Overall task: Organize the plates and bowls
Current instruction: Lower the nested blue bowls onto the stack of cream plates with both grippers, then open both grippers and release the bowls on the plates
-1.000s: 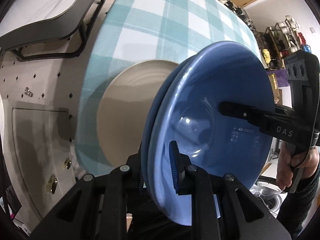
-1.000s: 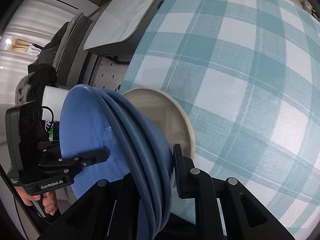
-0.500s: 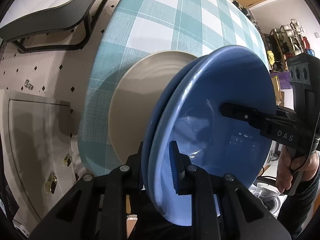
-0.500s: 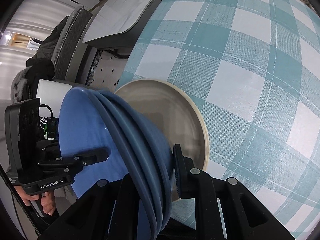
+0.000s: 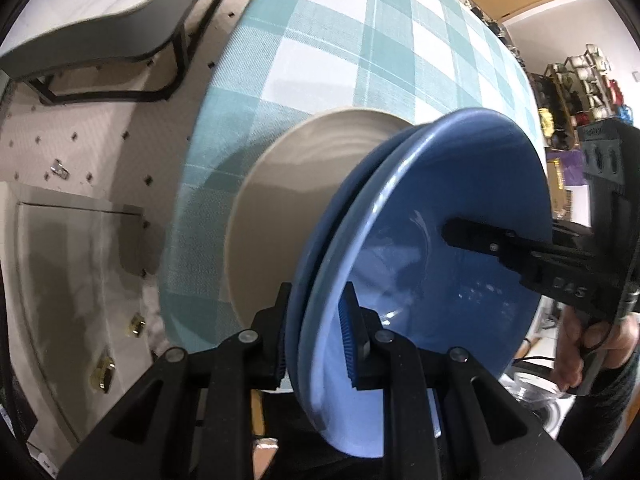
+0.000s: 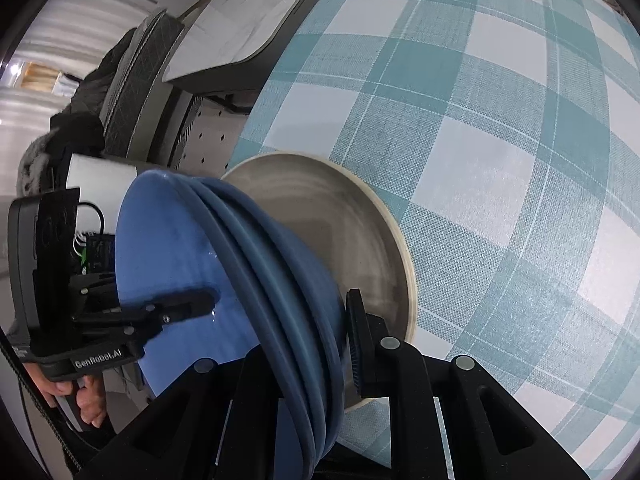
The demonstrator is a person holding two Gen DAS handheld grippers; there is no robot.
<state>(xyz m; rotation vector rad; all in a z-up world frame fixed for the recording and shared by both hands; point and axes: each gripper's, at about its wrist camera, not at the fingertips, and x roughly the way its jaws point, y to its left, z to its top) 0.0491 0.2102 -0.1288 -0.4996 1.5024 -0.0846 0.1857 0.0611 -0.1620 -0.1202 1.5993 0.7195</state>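
left wrist view: left gripper pinching the near rim of the blue plate stack, one pad behind the stack, the blue ribbed pad on the top plate's face. two blue rims show here. right gripper reaches in from the far side, one finger lying across the top plate, a hand on its handle. stack is tilted and blocks most of the beige plate, which lies flat on the teal-and-white checked tablecloth near the table's edge. cannot tell whether the stack touches the beige plate. beyond the edge: tiled floor, a grey bench-like top on a black frame, cluttered shelves far right.

right wrist view: right gripper clamped on the opposite rim, three blue rims visible between the pads. left gripper at far left, finger over the plate face, a hand below it. beige plate half hidden behind the stack; open cloth to the right.
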